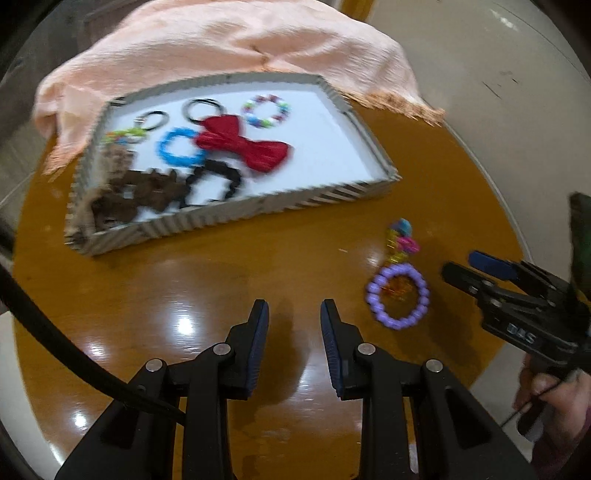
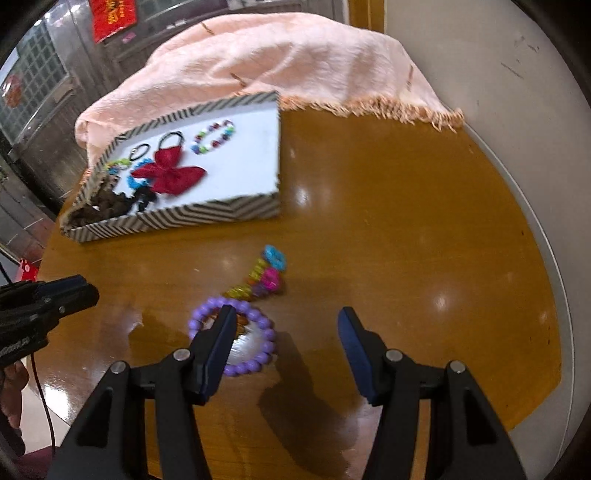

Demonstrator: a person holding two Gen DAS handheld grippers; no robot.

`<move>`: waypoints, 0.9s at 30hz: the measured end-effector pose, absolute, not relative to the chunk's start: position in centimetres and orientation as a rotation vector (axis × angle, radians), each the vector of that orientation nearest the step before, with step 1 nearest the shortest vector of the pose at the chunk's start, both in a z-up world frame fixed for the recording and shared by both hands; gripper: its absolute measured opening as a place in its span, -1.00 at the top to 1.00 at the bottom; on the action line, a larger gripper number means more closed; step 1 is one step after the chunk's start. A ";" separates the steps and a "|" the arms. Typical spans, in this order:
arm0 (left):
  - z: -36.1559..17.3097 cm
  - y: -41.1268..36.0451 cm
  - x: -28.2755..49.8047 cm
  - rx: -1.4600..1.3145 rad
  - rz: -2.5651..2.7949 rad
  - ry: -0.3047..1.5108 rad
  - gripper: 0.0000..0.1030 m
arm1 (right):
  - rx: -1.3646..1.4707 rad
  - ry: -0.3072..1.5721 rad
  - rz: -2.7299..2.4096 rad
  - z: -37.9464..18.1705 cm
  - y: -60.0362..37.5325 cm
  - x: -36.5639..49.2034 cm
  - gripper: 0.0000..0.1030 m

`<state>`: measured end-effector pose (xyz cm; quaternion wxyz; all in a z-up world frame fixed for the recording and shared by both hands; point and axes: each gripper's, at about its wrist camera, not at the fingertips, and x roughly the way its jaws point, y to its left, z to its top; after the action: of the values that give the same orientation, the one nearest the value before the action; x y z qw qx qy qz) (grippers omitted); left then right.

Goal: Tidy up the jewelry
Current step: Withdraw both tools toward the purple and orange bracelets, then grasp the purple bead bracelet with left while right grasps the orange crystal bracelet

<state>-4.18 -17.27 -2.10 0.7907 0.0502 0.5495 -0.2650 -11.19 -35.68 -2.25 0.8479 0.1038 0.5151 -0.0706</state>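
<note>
In the left wrist view, the left tongs (image 1: 294, 314) are held spread and empty over the table (image 1: 258, 266). The purple bead bracelet (image 1: 398, 296) lies loose beside them, outside the striped tray (image 1: 207, 221), presumably awaiting collection. Blurred lettering on the right tongs (image 1: 465, 271) cannot be read.

In the right wrist view, the right tongs (image 2: 286, 321) are spread, empty, above the bracelet. A red sign (image 2: 112, 14) stays illegible.
</note>
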 end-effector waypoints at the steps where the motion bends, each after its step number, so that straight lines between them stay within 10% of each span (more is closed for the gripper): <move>1: -2.3 -17.8 -4.4 0.110 -0.598 1.191 0.48 | 0.225 1.086 -0.157 -2.4 -36.0 -11.3 -0.16; 21: -6.2 -26.4 -5.0 0.233 -0.781 1.224 0.37 | 0.271 1.105 -0.109 -3.2 -38.3 -9.9 -0.16; 27: -6.4 -25.6 -5.1 0.256 -0.789 1.206 0.84 | 0.261 1.117 -0.027 -4.1 -37.0 -7.7 -0.15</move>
<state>-5.06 -25.65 -6.39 0.7438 0.1171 0.5508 -0.3601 -7.75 -37.01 -4.10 0.8398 0.1236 0.5285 -0.0128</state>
